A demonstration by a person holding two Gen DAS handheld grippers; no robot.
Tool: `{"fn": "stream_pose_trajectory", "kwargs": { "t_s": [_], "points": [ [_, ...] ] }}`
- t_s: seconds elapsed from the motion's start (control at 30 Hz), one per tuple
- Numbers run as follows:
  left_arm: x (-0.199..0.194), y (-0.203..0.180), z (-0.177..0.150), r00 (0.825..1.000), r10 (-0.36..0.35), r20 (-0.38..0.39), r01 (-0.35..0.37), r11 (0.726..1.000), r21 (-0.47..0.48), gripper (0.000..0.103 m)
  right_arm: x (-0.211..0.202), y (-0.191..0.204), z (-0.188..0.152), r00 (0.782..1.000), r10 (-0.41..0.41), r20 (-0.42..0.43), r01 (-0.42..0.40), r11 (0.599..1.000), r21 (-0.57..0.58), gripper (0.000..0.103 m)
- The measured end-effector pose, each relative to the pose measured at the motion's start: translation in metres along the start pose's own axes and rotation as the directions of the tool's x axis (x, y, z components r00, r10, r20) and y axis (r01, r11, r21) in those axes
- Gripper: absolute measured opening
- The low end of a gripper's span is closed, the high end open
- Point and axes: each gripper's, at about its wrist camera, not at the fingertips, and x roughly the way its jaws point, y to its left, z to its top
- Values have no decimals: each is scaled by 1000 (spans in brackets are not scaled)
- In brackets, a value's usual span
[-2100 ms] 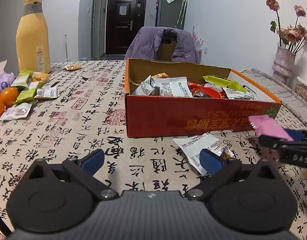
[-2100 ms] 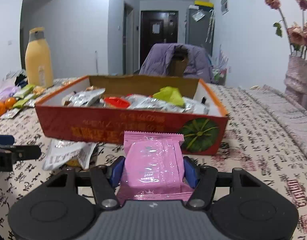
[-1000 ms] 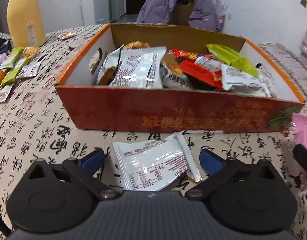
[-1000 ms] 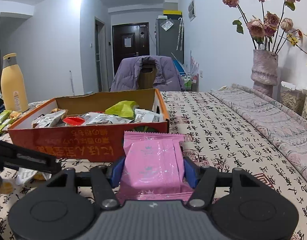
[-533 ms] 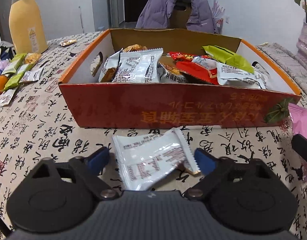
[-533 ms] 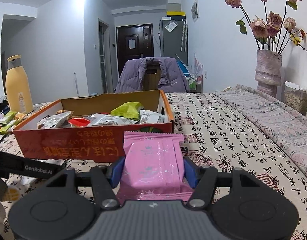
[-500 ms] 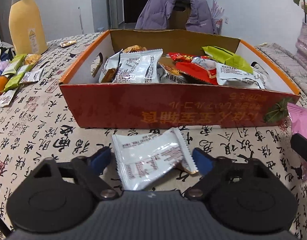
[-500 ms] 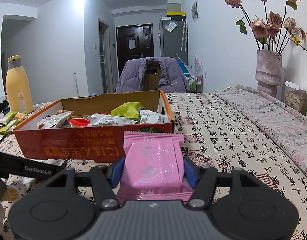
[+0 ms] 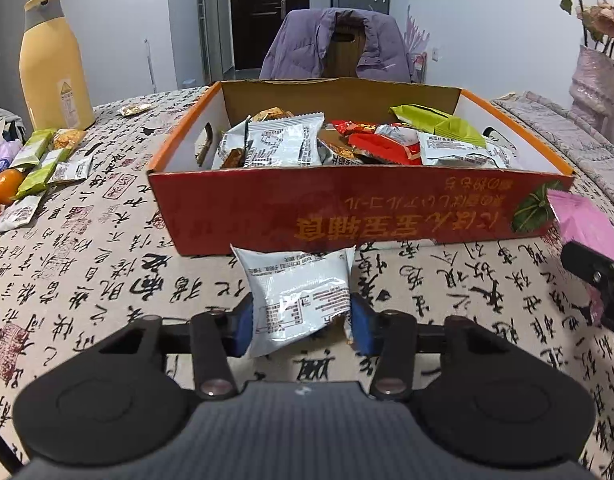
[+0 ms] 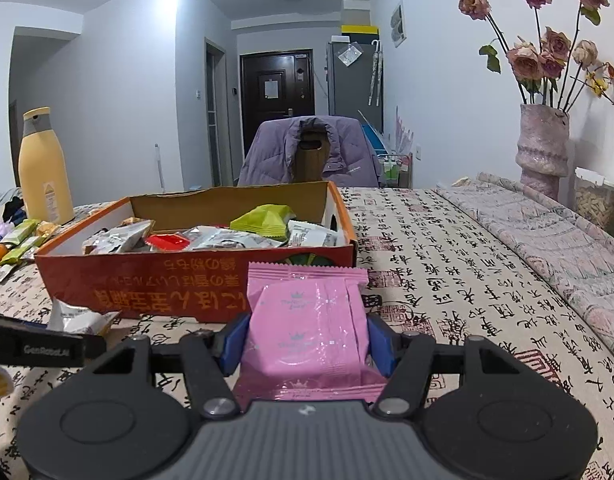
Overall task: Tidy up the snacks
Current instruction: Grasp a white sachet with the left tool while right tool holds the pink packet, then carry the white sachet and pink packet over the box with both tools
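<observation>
While the big table (image 9: 87, 248) with the calligraphy-print cloth takes up most of the room, the red cardboard box (image 9: 359, 208) sits dead centre on it, stuffed with snack packs. From the left wrist view, a tall yellow bottle (image 9: 55, 64) stands way off at 10 o'clock from the box, with loose green and white snack bars (image 9: 43, 160) and an orange (image 9: 8, 181) scattered in front of it. Over at 2 o'clock there's a pink vase (image 10: 543, 148) of dried roses.

Left gripper (image 9: 301, 316) has just been squeezing in, and its blue pads are now clamped on a white snack packet (image 9: 297, 292) right at 6 o'clock of the box, just in front of the near wall. Right gripper (image 10: 305, 340) is pinched on a pink snack packet (image 10: 307, 320), held near the box's front right corner.
</observation>
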Motion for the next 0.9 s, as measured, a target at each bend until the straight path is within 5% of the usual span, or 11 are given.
{"fn": "stream_pose_trajectory", "kwargs": {
  "t_s": [0.37,0.9],
  "points": [
    [-39,15,3,994,-30,102,29,999,19,48,-20,13,6,999,28,38,-26,998,-50,61],
    [-56,25,67,968,-37,248,33,999,18,48,-12,40,70,991,74,111,-60,991,-119,61]
  ]
}}
